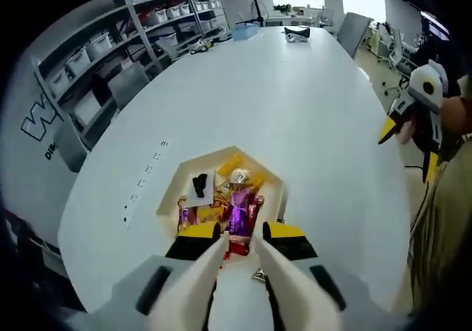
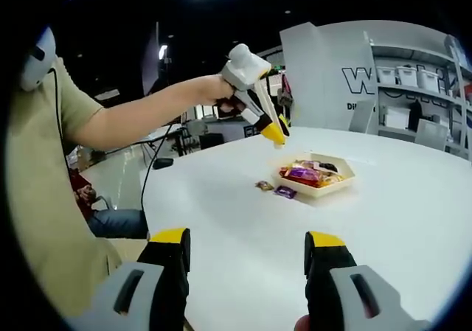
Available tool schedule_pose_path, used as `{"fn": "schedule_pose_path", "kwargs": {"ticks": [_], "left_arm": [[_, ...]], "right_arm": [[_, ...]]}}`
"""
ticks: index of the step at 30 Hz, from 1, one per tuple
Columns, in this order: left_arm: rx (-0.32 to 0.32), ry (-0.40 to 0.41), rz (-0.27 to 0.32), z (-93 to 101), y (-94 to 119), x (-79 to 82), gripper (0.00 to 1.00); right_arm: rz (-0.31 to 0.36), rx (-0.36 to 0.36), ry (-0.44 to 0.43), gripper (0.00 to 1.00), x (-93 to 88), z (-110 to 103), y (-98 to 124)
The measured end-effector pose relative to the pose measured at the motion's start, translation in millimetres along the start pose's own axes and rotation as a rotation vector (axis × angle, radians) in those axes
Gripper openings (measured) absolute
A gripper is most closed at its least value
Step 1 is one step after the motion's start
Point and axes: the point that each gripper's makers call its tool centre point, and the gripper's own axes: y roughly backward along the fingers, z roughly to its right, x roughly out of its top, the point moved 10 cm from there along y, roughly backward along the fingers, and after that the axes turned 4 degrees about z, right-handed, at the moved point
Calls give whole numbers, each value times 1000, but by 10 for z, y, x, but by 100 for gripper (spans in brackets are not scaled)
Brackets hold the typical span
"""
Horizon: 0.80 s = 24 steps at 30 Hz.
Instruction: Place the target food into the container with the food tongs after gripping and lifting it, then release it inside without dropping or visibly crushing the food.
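- The cream-coloured hexagonal tray (image 1: 171, 191) sits on the white table, just ahead of the left gripper's tips; it holds a heap of shiny wrapped sweets (image 1: 234, 204) in purple, gold, orange and red foil, plus one black wrapper on a white card at its far left side.
- No wording on the wrappers can be read.
- In the right gripper view the same tray (image 2: 335, 187) lies well ahead and to the right of that claw, with two small loose wrapped sweets (image 2: 276, 189) on the table just beside its near edge.
- The left gripper (image 1: 240, 251), cream plastic with yellow-and-black tips, hangs above the near rim of the tray; its jaws stand nearly together with a narrow gap, and whether they pinch a wrapper cannot be told.
- In the right gripper view the left gripper (image 2: 276, 135) is held by a bare hand above the table, tips pointing down beside the tray.
- The right gripper (image 2: 247, 251), grey with yellow-and-black tips, has its jaws spread wide and holds nothing; it stays well back from the tray.
- The white table (image 1: 295, 110) is smooth, matte and rounded.
- A grey wall panel (image 2: 346, 80) behind shows large white letters beginning "W" and smaller ones beginning "DI".
- Metal shelving (image 1: 147, 29) carries white plastic bins.
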Motion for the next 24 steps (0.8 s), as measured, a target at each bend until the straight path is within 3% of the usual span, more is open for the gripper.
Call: {"fn": "schedule_pose_path", "kwargs": {"ticks": [15,24], "left_arm": [[1,15,-13,87,81,-328,22],[-26,-28,-13,152,76,-482,21]], "right_arm": [[-2,2,5,61,17,-16,-17],[-1,5,6,61,25,-31,-26]]}}
